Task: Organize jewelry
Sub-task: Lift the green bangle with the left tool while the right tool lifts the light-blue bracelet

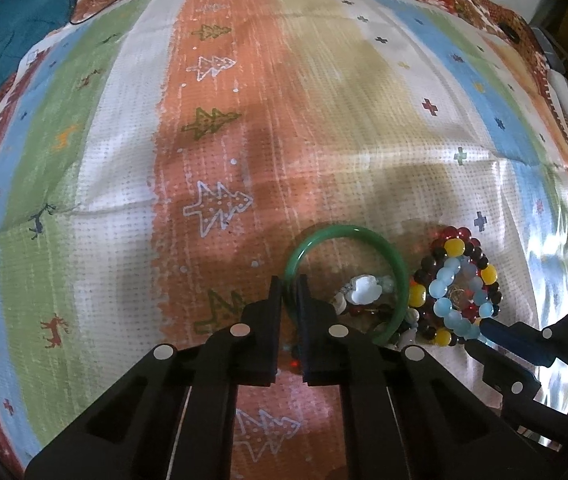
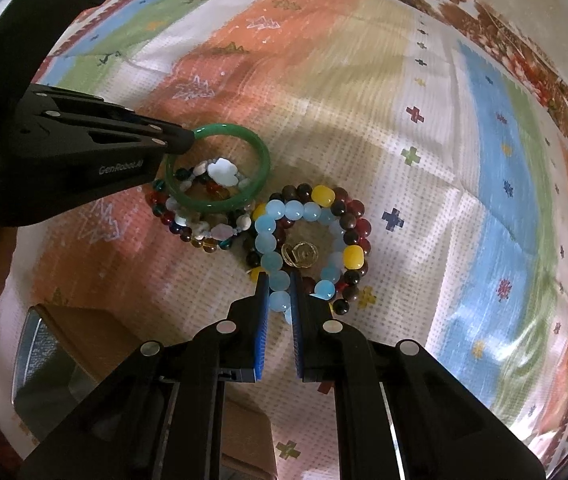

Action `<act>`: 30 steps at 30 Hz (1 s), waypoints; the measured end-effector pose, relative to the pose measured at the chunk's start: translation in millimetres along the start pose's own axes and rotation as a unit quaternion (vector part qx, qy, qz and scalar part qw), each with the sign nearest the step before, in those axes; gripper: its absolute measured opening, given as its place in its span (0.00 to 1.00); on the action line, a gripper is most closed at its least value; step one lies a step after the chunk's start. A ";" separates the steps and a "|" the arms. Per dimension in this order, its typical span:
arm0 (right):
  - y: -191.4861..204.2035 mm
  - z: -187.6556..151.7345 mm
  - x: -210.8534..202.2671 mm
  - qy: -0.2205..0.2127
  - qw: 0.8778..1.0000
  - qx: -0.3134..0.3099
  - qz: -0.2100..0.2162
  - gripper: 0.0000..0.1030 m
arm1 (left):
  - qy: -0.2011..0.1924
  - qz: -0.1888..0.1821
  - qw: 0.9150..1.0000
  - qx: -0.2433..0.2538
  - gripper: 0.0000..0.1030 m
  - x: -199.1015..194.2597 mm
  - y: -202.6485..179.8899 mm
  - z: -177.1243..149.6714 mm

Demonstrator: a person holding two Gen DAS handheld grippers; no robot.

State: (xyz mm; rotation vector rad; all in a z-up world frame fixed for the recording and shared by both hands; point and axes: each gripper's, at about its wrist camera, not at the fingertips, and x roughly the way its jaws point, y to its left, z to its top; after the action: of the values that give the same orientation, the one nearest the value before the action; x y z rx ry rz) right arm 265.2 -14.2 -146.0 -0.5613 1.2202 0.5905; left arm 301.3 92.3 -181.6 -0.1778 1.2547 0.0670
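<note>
Now separating the pile: left hand-held gripper (image 1: 290, 292) clamps green bangle (image 1: 364, 234), right hand-held gripper (image 2: 278, 292) clamps pale-blue bead bracelet (image 2: 273, 224). Next: lift each clear without snagging neighbours.

Black gripper (image 2: 279, 294) — blue pads, silver rivets

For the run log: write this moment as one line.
left gripper: shut on green bangle | right gripper: shut on light blue bead bracelet | both pieces lie on patterned cloth
</note>
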 end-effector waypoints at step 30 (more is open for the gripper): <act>-27.5 -11.7 -85.5 -0.125 0.987 0.097 0.006 0.11 | -0.072 0.035 0.997 0.003 0.06 -88.0 -14.4 -23.5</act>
State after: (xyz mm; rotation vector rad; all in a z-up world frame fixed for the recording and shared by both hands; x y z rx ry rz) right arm 255.8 -51.9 -64.1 -0.3058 1.0299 0.5284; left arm 254.0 78.3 -103.8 -0.1208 1.1166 0.1342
